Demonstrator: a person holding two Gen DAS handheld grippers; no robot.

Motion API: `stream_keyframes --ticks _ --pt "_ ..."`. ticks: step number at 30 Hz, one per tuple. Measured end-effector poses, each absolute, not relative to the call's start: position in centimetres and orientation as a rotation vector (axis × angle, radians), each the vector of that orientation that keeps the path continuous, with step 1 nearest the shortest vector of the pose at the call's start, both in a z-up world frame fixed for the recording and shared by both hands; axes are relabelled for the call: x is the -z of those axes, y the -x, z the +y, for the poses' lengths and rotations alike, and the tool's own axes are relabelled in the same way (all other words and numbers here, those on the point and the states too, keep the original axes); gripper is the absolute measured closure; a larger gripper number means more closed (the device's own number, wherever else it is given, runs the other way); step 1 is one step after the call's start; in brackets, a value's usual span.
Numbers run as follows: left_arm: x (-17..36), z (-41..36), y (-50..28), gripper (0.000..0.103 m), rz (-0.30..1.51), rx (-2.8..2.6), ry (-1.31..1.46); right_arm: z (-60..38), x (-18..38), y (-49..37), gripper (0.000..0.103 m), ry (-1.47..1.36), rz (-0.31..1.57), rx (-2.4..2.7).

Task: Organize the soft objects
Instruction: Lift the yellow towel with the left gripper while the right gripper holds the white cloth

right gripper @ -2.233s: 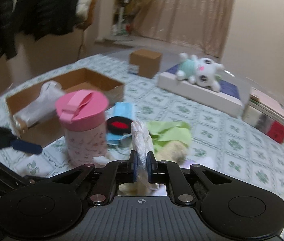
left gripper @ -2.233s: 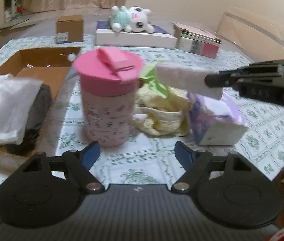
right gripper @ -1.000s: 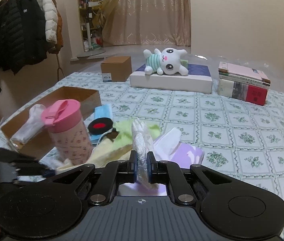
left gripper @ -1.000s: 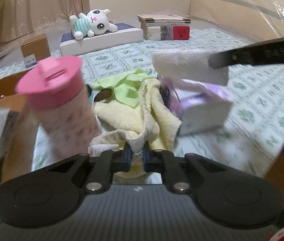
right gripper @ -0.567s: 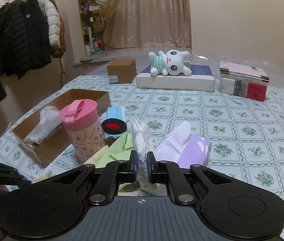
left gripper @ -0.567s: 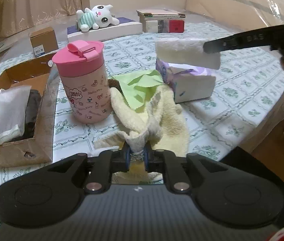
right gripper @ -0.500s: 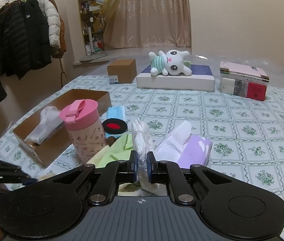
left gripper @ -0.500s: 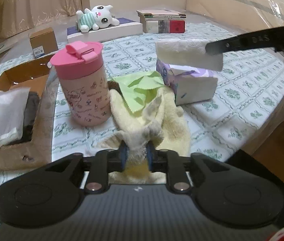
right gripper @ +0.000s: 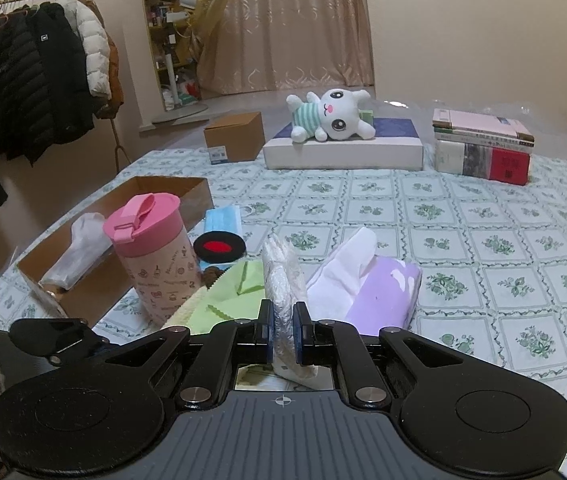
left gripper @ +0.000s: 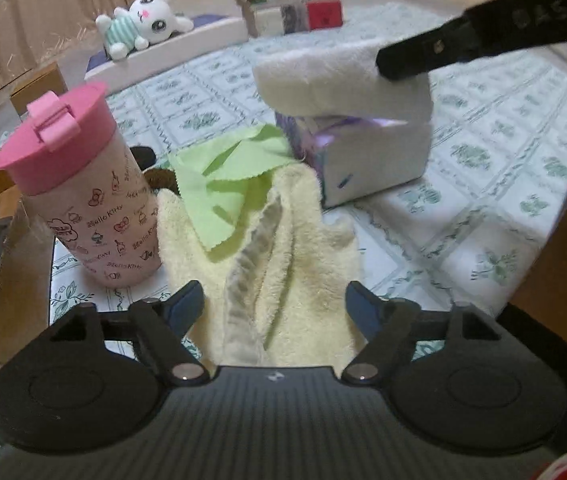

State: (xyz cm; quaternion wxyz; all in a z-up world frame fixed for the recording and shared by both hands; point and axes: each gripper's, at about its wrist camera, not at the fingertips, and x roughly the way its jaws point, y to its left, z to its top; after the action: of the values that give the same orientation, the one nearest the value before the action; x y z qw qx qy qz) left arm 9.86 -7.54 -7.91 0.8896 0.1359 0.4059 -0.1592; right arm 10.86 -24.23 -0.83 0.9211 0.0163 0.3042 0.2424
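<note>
Released since the earlier frame, the yellow towel (left gripper: 283, 264) now lies loose on the table between the widening jaws of the left gripper (left gripper: 275, 300).

Left jaws are opening, pads clear of the towel on both sides. A green cloth (left gripper: 223, 184) rests on the towel's far end, beside the pink-lidded cup (left gripper: 79, 188). Behind stands the purple tissue pack (left gripper: 375, 164). Right gripper (right gripper: 283, 334) is clenched on a white folded cloth (right gripper: 283, 280), held above the tissue pack. Farther back on the patterned tablecloth (right gripper: 483, 240): a cardboard box (right gripper: 155, 200) and a plush toy (right gripper: 331, 116).
</note>
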Motion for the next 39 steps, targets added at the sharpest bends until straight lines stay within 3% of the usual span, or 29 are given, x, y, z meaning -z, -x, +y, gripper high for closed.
stream_keyframes --ticks 8,12,13,15,18,39 --pt "9.8 -7.3 -12.3 0.022 0.942 0.259 -0.298 -24.3 1.3 -11.1 0.094 -0.042 0.621 -0.517" --pt "9.5 -7.3 -12.0 0.054 0.956 0.305 -0.290 -24.3 1.4 -11.1 0.094 -0.045 0.618 -0.521" --pt "9.5 -7.4 -11.9 0.057 0.958 0.314 -0.295 -24.4 1.4 -11.0 0.094 -0.049 0.617 -0.520" --pt "9.3 -7.5 -11.7 0.077 0.962 0.323 -0.309 -24.5 1.3 -10.9 0.094 -0.053 0.615 -0.520" --pt "8.6 -7.2 -11.2 0.087 0.960 0.344 -0.311 -24.8 0.9 -10.6 0.094 -0.055 0.608 -0.519" --pt "-9.2 -3.7 -13.4 0.090 0.650 0.435 -0.274 -25.8 -3.7 -9.5 0.094 -0.093 0.500 -0.461"
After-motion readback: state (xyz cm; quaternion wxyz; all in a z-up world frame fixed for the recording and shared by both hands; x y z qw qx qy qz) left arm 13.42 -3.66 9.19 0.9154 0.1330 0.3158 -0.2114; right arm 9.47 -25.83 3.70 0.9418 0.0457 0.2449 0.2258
